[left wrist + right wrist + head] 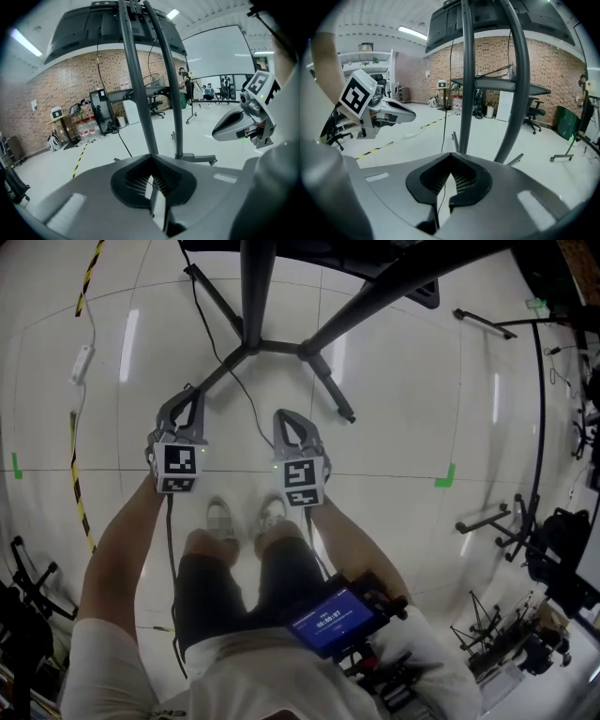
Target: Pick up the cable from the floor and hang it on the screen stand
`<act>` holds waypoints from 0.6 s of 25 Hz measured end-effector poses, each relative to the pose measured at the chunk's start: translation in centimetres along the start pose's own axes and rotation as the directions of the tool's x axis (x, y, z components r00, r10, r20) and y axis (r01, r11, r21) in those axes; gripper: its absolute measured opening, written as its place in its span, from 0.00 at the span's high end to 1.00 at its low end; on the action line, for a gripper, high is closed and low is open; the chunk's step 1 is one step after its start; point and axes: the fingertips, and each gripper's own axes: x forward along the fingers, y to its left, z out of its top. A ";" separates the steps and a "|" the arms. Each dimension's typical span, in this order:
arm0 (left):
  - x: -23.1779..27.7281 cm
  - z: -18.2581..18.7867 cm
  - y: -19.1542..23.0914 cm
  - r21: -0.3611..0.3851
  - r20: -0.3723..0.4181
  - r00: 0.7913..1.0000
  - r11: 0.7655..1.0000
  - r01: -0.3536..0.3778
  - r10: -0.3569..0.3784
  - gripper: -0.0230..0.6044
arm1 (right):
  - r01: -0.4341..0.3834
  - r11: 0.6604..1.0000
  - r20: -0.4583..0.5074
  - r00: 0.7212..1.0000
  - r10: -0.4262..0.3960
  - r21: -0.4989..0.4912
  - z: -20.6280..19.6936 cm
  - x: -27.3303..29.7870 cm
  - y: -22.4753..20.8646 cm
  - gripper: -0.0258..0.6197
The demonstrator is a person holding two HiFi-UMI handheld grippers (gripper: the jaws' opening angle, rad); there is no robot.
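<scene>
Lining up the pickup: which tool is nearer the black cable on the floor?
Right. The right tool hovers just right of the black cable, which runs down past its inner side. The left tool sits farther off, on the cable's left.

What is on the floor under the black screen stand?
A thin black cable lies on the glossy white floor between the black screen stand's dark metal legs. The stand's hub covers whatever sits directly beneath it.
</scene>
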 end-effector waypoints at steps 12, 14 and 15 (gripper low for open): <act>13.3 -13.2 1.1 0.061 0.093 0.996 0.998 -0.020 0.014 0.96 | -0.043 0.999 0.040 0.998 0.044 -0.029 -14.9 16.0 0.6 0.94; 14.8 -14.6 1.4 0.063 0.111 0.994 0.998 -0.026 0.019 0.96 | -0.046 0.999 0.042 0.998 0.047 -0.024 -17.0 18.5 0.5 0.94; 15.5 -15.3 1.5 0.061 0.116 0.993 0.998 -0.026 0.019 0.96 | -0.046 0.999 0.042 0.998 0.047 -0.021 -18.0 19.6 0.6 0.94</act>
